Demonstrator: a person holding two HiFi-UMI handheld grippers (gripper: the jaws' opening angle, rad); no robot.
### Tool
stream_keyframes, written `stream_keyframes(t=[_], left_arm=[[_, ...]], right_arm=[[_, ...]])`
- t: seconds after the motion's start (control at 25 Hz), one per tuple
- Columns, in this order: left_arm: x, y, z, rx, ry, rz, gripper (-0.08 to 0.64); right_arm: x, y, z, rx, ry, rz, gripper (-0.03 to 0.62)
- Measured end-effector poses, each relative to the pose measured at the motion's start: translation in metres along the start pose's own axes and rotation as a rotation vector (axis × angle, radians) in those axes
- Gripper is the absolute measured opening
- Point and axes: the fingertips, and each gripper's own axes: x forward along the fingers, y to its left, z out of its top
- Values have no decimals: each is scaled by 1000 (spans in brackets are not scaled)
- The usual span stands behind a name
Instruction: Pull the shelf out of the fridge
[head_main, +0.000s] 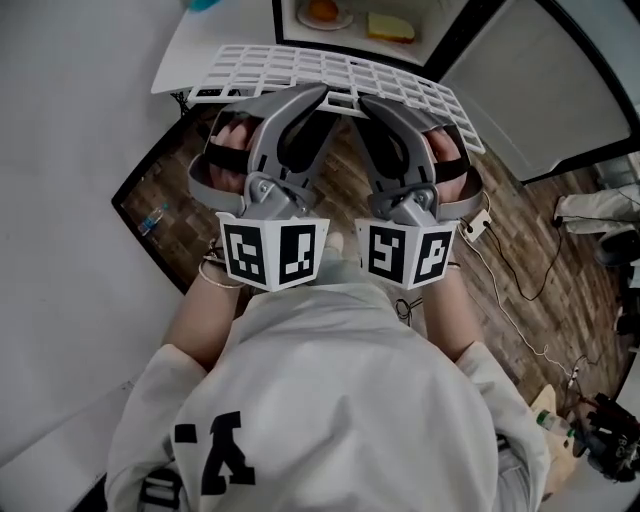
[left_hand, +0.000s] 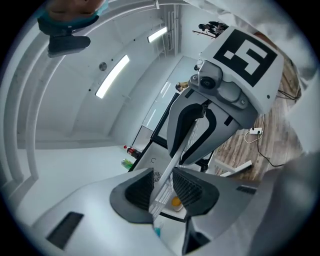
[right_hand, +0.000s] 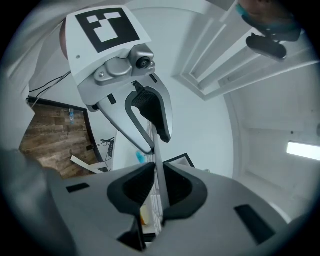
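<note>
**Shelf nearly clear of the fridge**

A brown wood-plank floor (head_main: 520, 270) is showing beneath an open white fridge (head_main: 352, 30) at the top of the head view. The white wire-grid shelf (head_main: 300, 70) is lying roughly level in front of the fridge's opening, with its far edge at the lower edge of that opening. Both tools are gripping the shelf's near edge, side by side near its middle. The left gripper (left_hand: 162, 192) is pinching the thin rim between its dark ribbed pads (left_hand: 139, 190), and the right gripper (right_hand: 157, 192) is clamping the same rim just beside it. Most of the pull appears done. What seems left is drawing the far edge free and carrying the shelf away. The frame's top edge is cutting off the fridge, so it is unclear whether the shelf's far edge is resting on any rails. The food inside is only partly showing.
</note>
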Motion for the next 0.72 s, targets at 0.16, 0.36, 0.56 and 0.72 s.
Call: stream_keyframes(t=[0.16, 0.36, 0.56, 0.72], left_arm=[[-28, 5, 21, 5, -1, 18, 120], [-27, 4, 22, 4, 9, 16, 120], [-27, 4, 22, -6, 12, 24, 120], [-30, 4, 23, -15, 22, 31, 120]], right_arm=[[-28, -8, 18, -10, -11, -16, 75], [-30, -8, 17, -10, -17, -14, 75], [-29, -8, 17, -24, -24, -7, 75], [-31, -8, 19, -32, -34, 3, 75]])
